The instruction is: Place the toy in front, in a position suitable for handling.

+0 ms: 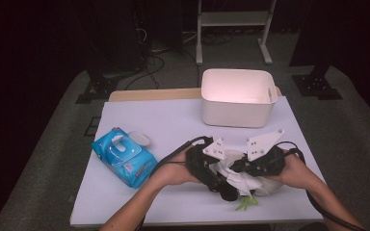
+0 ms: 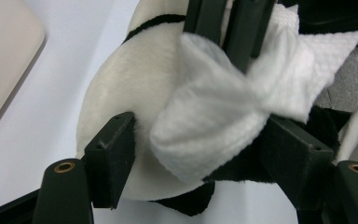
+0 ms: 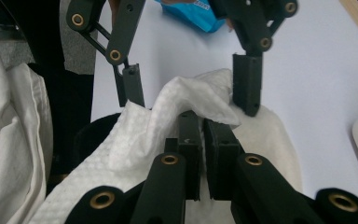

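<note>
A white and black plush toy (image 1: 270, 186) lies near the front edge of the table, with a green leaf (image 1: 246, 203) sticking out below it. My left gripper (image 1: 223, 186) is shut on the toy. In the left gripper view its pads (image 2: 115, 154) press both sides of the round white body (image 2: 121, 88). A white wipe (image 2: 214, 121) lies draped over the toy. My right gripper (image 3: 202, 144) is shut on that wipe (image 3: 168, 112), right against the plush (image 3: 275, 135). The left gripper's fingers (image 3: 247, 88) reach down from the top of the right gripper view.
A blue pack of wipes (image 1: 124, 157) with its lid flipped open lies at the left of the white table (image 1: 173, 120). A white bin (image 1: 236, 113) stands at the back right. White cloth (image 3: 9, 140) hangs at the near edge beside the toy.
</note>
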Demonstrator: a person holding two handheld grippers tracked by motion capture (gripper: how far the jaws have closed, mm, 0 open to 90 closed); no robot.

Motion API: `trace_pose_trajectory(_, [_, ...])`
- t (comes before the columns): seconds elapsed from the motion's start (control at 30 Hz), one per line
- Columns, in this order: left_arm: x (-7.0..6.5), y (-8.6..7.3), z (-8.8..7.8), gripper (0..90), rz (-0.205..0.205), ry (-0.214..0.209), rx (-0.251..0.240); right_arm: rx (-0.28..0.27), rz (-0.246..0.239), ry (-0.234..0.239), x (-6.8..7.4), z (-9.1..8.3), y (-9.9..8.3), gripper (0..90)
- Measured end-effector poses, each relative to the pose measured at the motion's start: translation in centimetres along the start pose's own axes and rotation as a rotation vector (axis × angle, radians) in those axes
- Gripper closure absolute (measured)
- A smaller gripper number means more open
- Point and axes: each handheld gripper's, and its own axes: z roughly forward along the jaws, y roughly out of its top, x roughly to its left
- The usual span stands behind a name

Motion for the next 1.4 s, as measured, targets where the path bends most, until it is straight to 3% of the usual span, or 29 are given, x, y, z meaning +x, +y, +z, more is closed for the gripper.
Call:
trace_pose_trajectory(0.17, [0.0,0.1,0.0,28.8,0.007,-0.005,-0.004,-0.005,0.032,-0.019,-0.3,-1.2,-1.0,85.0])
trace_pose_trajectory(0.3, [0.5,0.1,-0.2,31.4,-0.016,-0.017,-0.03,-0.017,0.044,-0.025,-0.1,-1.6,-1.6,85.0])
trace_pose_trajectory(0.47, [0.6,0.0,0.0,31.2,-0.028,-0.018,-0.027,-0.021,0.055,-0.024,-0.2,-1.8,-2.0,85.0])
trace_pose_trajectory(0.67, [0.2,0.2,0.2,30.5,-0.008,-0.018,-0.002,-0.019,0.017,-0.006,0.2,-0.7,-0.8,85.0])
trace_pose_trajectory(0.77, [0.0,-0.1,0.1,30.6,-0.006,-0.018,-0.01,-0.018,0.023,-0.008,-0.3,-0.8,-0.7,85.0])
trace_pose_trajectory(0.97, [0.0,-0.1,0.1,30.6,0.001,-0.025,-0.013,-0.011,0.078,-0.051,-0.9,-2.3,-2.7,85.0])
trace_pose_trajectory(1.13, [0.0,-0.1,-0.1,30.5,-0.003,-0.028,-0.012,0.038,0.136,-0.09,-1.2,-3.3,-5.0,84.8])
trace_pose_trajectory(1.2, [0.1,0.1,-0.2,30.0,-0.005,-0.034,-0.011,0.029,0.155,-0.083,-1.3,-3.3,-5.6,84.9])
trace_pose_trajectory(1.4, [0.3,1.2,-0.7,25.8,-0.012,0.005,-0.026,0.023,0.133,-0.064,-0.7,-2.6,-5.1,85.0])
